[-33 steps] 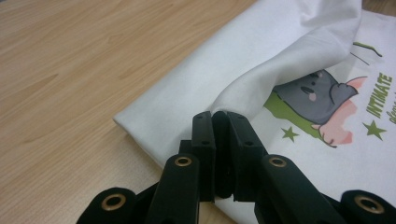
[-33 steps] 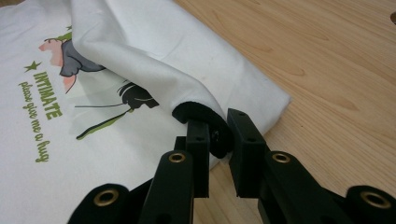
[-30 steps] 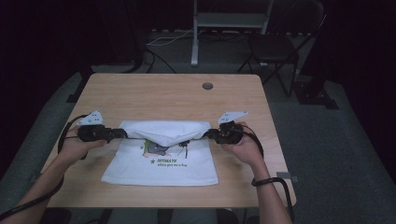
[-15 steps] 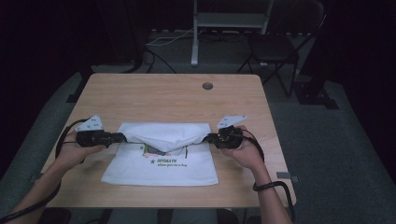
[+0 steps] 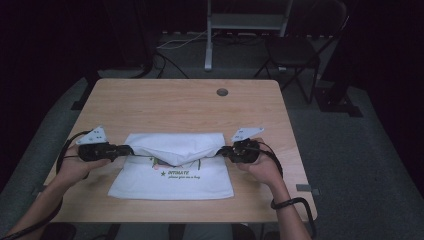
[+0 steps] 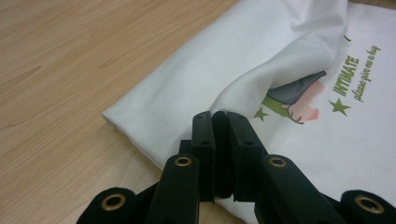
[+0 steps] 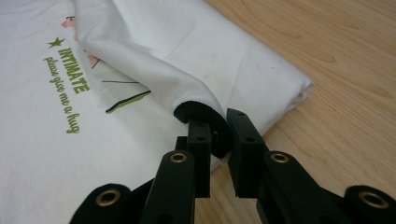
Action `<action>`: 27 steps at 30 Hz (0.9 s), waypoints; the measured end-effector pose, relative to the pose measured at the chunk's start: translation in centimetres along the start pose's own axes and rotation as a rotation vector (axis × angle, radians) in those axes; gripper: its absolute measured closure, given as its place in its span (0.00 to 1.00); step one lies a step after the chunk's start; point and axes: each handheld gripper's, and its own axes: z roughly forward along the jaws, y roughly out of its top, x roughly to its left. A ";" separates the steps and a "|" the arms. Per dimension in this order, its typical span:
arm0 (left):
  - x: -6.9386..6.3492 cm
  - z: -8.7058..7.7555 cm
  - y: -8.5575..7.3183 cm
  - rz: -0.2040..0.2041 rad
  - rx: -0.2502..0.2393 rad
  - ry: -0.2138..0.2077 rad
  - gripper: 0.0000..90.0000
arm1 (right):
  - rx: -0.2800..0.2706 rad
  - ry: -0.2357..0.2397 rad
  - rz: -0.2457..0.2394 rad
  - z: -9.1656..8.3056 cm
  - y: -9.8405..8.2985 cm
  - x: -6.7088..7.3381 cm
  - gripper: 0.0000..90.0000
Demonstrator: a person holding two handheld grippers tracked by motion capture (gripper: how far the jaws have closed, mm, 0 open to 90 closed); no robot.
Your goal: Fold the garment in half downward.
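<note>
Left hand: the person's left hand (image 5: 75,167) lay on the near left part of the light wooden table (image 5: 180,107), holding its tool level and pointing right.
Left gripper: the black two-jaw left gripper (image 5: 126,149) had its jaws pressed together on the left end of a raised flap of cloth; in the left gripper view (image 6: 219,122) the fabric ran straight out from between the jaw tips.
Cloth: the white folded T-shirt with green lettering and a small printed picture (image 5: 172,175) lay flat on the near middle of the table, its far layer lifted and sagging between the two tools, half covering the print.
Right gripper: the black two-jaw right gripper (image 5: 223,150) was clamped on the right end of the same flap; in the right gripper view (image 7: 218,125) the fold curled over the left jaw tip.
Right hand: the right hand (image 5: 260,165) rested near the table's right edge.
Table hole: a small round grey grommet (image 5: 222,92) sat far off, in the middle.
</note>
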 end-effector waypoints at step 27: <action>-1.0 -0.8 -0.4 0.000 -0.027 0.000 0.92 | -0.014 -0.024 -0.011 -0.4 -0.3 1.2 0.91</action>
